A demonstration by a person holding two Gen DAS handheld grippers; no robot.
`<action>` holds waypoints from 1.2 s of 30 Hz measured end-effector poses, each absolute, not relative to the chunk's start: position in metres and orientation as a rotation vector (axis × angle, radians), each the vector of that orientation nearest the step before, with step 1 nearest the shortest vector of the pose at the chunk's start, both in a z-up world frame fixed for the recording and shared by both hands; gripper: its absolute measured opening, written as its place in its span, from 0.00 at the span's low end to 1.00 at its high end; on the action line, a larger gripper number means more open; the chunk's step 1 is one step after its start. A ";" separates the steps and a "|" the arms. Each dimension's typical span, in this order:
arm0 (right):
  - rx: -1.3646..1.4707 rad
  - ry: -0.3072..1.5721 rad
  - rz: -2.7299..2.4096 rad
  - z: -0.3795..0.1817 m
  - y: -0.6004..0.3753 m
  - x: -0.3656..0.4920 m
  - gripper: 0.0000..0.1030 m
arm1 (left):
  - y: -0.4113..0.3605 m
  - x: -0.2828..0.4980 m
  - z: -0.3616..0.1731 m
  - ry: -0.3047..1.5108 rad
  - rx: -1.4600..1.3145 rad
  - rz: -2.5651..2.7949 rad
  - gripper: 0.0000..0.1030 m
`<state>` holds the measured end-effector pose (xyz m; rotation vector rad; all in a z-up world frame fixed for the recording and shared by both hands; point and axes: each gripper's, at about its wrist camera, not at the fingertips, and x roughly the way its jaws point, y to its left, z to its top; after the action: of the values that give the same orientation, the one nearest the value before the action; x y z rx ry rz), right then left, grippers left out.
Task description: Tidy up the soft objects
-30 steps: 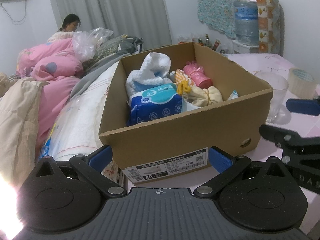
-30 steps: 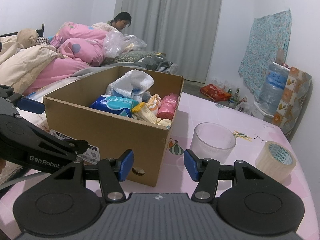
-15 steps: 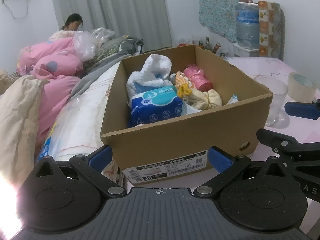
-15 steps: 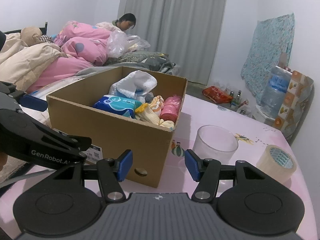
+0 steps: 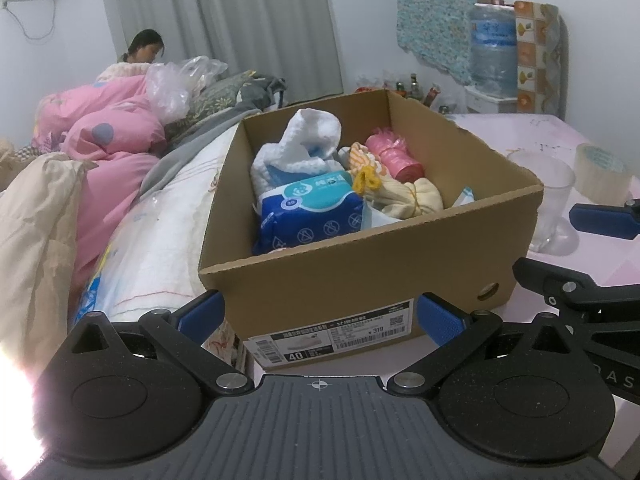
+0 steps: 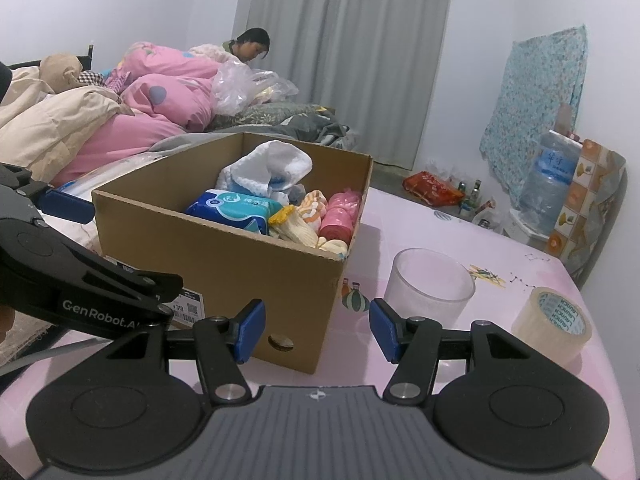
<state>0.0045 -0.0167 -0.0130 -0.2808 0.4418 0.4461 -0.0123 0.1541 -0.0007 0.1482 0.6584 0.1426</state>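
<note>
While both hand-held grippers (image 5: 320, 316) (image 6: 318, 330) gape empty; only right view shows red bag (image 6: 432, 188) beyond box (image 6: 248, 264).

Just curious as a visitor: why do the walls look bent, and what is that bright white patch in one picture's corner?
Left wrist view: glare washes out the bottom-left corner, and the curtain bows from fisheye distortion. Right wrist view: no glare, even dim light, dark rounded corners; the cardboard box stays sharp.

Ahead of left jaws: cardboard box (image 5: 372, 256) wall blocks.
Between right jaws: box corner.
Right of right jaws: cup (image 6: 430, 286), tape roll (image 6: 554, 322); bare bench (image 6: 500, 256) beyond.
</note>
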 end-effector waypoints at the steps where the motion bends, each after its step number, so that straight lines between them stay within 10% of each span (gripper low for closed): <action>1: -0.281 0.443 0.447 -0.013 -0.016 0.005 0.35 | 0.154 -0.012 -0.001 0.658 0.149 0.142 1.00; 36: -0.286 0.445 0.443 -0.015 -0.015 0.004 0.35 | 0.152 -0.011 -0.002 0.663 0.155 0.137 1.00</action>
<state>0.0044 -0.0153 -0.0152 -0.2861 0.4448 0.4430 -0.0114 0.1525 -0.0021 0.1549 0.6628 0.1374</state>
